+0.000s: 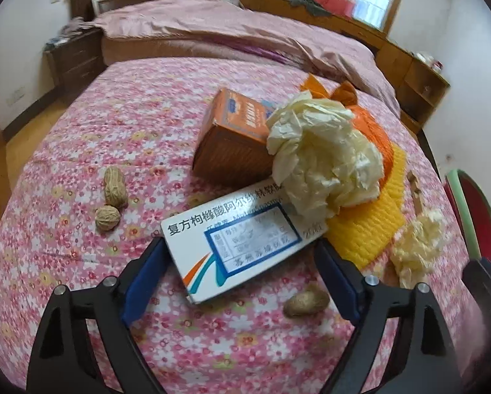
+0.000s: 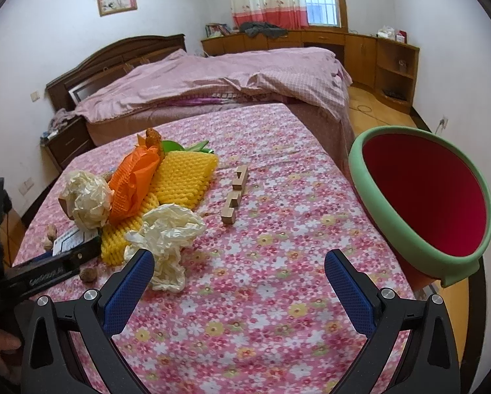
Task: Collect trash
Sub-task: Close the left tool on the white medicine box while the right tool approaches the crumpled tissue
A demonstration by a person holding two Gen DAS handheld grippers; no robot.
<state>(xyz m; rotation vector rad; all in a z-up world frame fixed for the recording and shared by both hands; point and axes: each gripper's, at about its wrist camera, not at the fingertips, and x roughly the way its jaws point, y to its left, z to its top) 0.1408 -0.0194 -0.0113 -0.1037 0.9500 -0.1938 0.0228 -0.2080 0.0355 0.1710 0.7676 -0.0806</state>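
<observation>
The left gripper (image 1: 242, 252) is standing wide around the flat white cardboard medicine box (image 1: 235, 239) with blue print, its blue pads flanking the box's two ends without pressing yet. That box is lying on the pink flowered bedspread (image 1: 140, 124), and every other place here is being told from it.

Leaning on the box's far side are a crumpled cream tissue wad (image 1: 321, 161) and an orange cardboard carton (image 1: 232, 131). If the jaws close and lift now, I judge the wad could be tumbling off, or the box could be pivoting out, since only its ends are being caught. Behind the wad, yellow and orange foam fruit netting (image 1: 363, 229) is touching the box's right corner and could be dragged along. Peanut shells (image 1: 114, 187) are resting to the box's left, another (image 1: 306, 302) just beside its near edge.

The right gripper (image 2: 239, 272) is hanging wide and empty over bare bedspread, right of the box. Farther right, off the bed's edge, the green-rimmed red bin (image 2: 422, 197) is waiting; the cloth between is lying open except for two small wooden blocks (image 2: 234, 197).
</observation>
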